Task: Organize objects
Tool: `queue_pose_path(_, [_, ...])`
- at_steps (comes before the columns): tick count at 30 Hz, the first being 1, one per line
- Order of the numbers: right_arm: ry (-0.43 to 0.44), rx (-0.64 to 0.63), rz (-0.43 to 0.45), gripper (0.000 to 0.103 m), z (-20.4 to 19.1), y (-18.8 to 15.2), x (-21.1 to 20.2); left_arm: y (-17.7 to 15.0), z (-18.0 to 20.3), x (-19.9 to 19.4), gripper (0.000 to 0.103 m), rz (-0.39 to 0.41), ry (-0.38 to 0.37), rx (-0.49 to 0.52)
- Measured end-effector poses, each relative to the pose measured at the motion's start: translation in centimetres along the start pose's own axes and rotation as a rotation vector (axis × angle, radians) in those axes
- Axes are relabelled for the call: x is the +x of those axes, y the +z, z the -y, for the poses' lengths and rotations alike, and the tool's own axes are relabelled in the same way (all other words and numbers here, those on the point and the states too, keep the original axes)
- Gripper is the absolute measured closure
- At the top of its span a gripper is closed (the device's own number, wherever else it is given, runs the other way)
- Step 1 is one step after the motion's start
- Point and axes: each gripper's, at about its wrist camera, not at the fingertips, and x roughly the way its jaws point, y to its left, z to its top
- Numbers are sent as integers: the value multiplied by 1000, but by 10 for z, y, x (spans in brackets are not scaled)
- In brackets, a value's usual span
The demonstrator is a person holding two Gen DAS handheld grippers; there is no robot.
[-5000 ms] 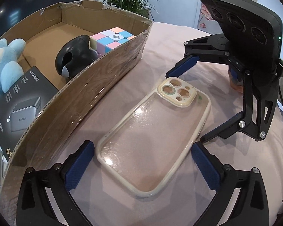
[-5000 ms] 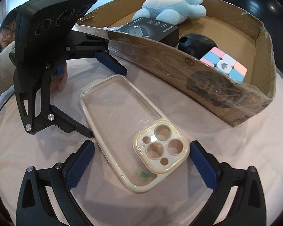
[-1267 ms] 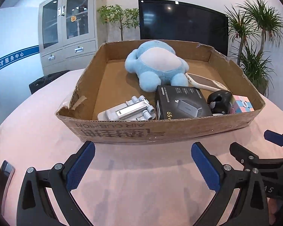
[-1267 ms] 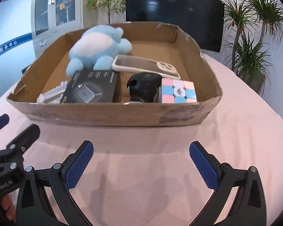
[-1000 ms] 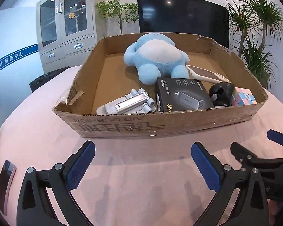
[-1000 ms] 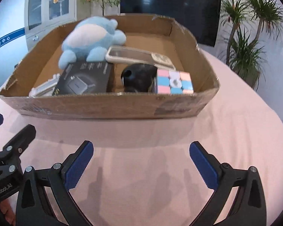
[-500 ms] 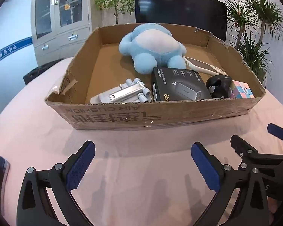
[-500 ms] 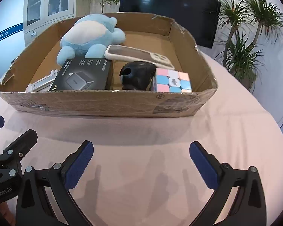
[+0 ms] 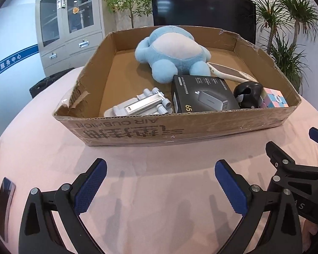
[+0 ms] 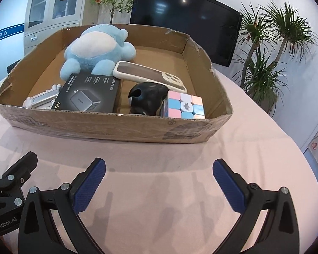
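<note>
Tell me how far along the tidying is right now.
It looks nearly finished. The phone case, plush toy, charger box, puzzle cube, black object and silver stand all sit inside the cardboard box. Both the left gripper and right gripper are open and empty. Nothing loose shows on the pink tabletop.

place: probably an office | cues: grey filing cabinet [image 9: 70,27], wall-mounted screen [image 9: 201,8], potted plants [image 10: 262,63]
</note>
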Motion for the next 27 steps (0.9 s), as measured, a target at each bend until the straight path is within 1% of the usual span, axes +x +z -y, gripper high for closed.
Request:
queue_pose_path(3, [-21, -25, -25, 2, -4, -2, -1, -6, 2, -5, 2, -23, 8, -8])
queue_pose_path(4, [-34, -42, -28, 2, -5, -5, -6, -11, 3, -12, 2, -29, 2, -4])
queue_pose_path(5, [-29, -48, -25, 2, -5, -10, -12, -16, 4, -16, 2, -34, 2, 1])
queue_pose_path(6, [-15, -48, -29, 2, -3, -13, -16, -21, 5, -20, 2, -50, 2, 5])
queue_pose_path(8, [30, -32, -65, 2, 2, -24, -26, -36, 5, -28, 2, -106, -27, 2])
queue_pose_path(10, [69, -20, -99, 2, 5, -37, -34, -47, 3, -36, 2, -135, -51, -8])
queue_pose_path(12, [93, -27, -129, 2, 5, -45, -38, -54, 3, -41, 2, -145, -42, 6])
queue_pose_path(13, [110, -20, -155, 2, 5, -50, -37, -58, 3, -43, 1, -154, -25, 11])
queue_pose_path(14, [129, -11, -184, 2, 5, -55, -34, -62, 3, -43, 1, -167, -25, 13])
queue_pose_path(16, [161, -2, -234, 2, 5, -62, -26, -68, 3, -36, 0, -209, -42, 19])
queue_pose_path(17, [185, 28, -243, 1, 10, -64, -22, -69, 1, -30, 0, -245, -70, 2])
queue_pose_path(18, [192, 62, -263, 1, 16, -64, -18, -68, -1, -29, 0, -242, -67, -9])
queue_pose_path(19, [174, 74, -262, 1, 20, -64, -17, -67, -1, -28, 0, -245, -60, -12])
queue_pose_path(20, [174, 83, -260, 1, 22, -64, -16, -66, -1, -26, 0, -245, -59, -10])
queue_pose_path(27, [172, 77, -260, 1, 22, -66, -17, -64, 9, -23, 0, -246, -68, 1])
